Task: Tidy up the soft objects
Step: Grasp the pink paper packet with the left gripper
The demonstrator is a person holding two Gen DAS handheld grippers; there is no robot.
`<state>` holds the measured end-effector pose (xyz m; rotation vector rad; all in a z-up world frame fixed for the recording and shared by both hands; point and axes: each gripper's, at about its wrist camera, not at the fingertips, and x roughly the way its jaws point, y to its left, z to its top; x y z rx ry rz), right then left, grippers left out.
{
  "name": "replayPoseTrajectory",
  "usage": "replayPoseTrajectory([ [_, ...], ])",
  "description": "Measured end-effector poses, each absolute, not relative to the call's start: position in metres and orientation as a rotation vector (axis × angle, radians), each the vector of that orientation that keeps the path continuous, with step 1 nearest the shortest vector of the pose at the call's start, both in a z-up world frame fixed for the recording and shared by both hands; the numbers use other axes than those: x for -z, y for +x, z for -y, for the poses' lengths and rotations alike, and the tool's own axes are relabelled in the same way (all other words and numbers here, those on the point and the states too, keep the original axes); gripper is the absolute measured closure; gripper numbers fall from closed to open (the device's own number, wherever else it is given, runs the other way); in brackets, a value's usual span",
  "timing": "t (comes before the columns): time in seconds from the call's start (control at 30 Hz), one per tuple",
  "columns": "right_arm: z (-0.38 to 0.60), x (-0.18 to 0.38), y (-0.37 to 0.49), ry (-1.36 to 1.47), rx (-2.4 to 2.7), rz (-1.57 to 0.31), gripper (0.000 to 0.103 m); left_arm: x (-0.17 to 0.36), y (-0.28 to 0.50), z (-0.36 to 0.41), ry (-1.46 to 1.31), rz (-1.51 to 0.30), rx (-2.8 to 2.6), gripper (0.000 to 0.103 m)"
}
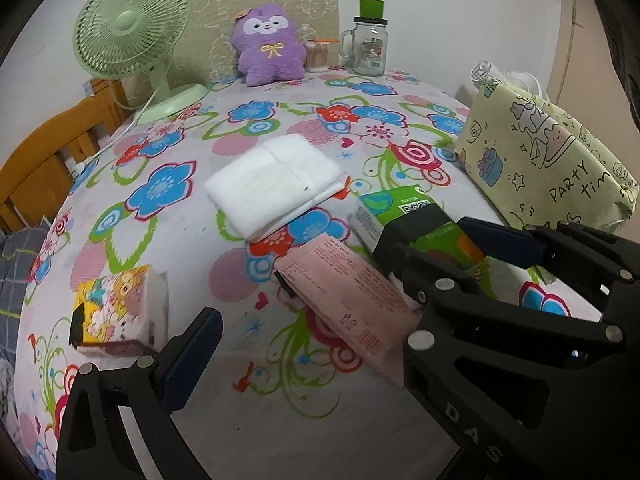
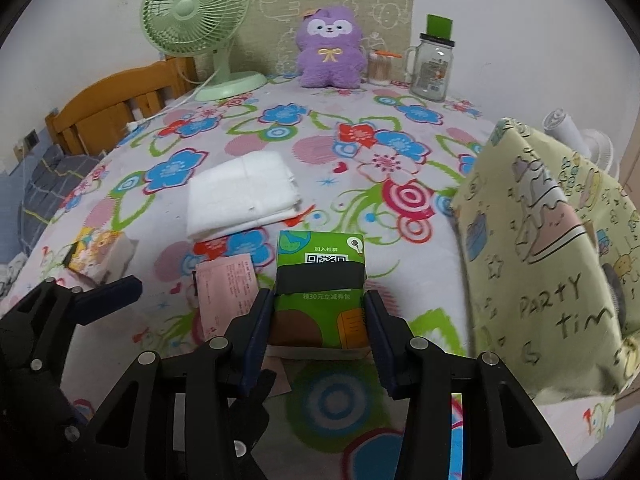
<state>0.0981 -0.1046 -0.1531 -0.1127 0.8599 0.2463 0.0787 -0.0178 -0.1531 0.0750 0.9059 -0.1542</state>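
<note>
The table (image 2: 280,420), under a flowered cloth, carries everything. Largest on it is the yellow-green "PARTY time" bag (image 2: 552,248) at 3 o'clock in the right wrist view, standing near the table edge; whether its mouth is open cannot be told, and nothing shows inside it. At 12 o'clock a green fan (image 2: 196,16), a purple plush (image 2: 330,50) and a glass jar (image 2: 432,68) line the wall.

The folded white towel (image 2: 244,196) lies flat near the middle, untouched. The green tissue pack (image 2: 320,292) sits between the right gripper's (image 2: 318,336) fingers (image 2: 256,332), which are closed against its two sides; its far end appears lifted a little off the cloth, though that is hard to confirm. Just beside it at 9 o'clock lies the pink tissue pack (image 2: 228,292). The cartoon tissue pack (image 1: 120,312) rests apart at 8 o'clock in the left wrist view.

The left gripper (image 1: 304,344) hovers with its fingers spread wide, holding nothing, the pink pack lying between and beyond them.

My judgement is that the task is at an early stage: no soft item appears stowed, one pack is in hand, and the towel, two packs and perhaps the plush remain.
</note>
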Motion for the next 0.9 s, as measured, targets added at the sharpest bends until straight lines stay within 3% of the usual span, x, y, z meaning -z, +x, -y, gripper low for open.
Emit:
replayPoseTrajectory([
  [0.63, 0.106, 0.144, 0.105, -0.120, -0.235, -0.822, 0.055, 0.156, 0.096, 0.017, 0.036, -0.913, 0.128, 0.005],
  [0.7, 0.109, 0.146, 0.109, -0.122, -0.219, -0.821, 0.055, 0.159, 0.100, 0.020, 0.045, -0.921, 0.114, 0.012],
  [0.83, 0.115, 0.149, 0.116, -0.113, -0.208, -0.826, 0.055, 0.159, 0.104, 0.022, 0.040, -0.919, 0.096, 0.014],
  [0.9, 0.116, 0.150, 0.118, -0.109, -0.206, -0.831, 0.055, 0.158, 0.104, 0.023, 0.037, -0.914, 0.096, 0.023],
])
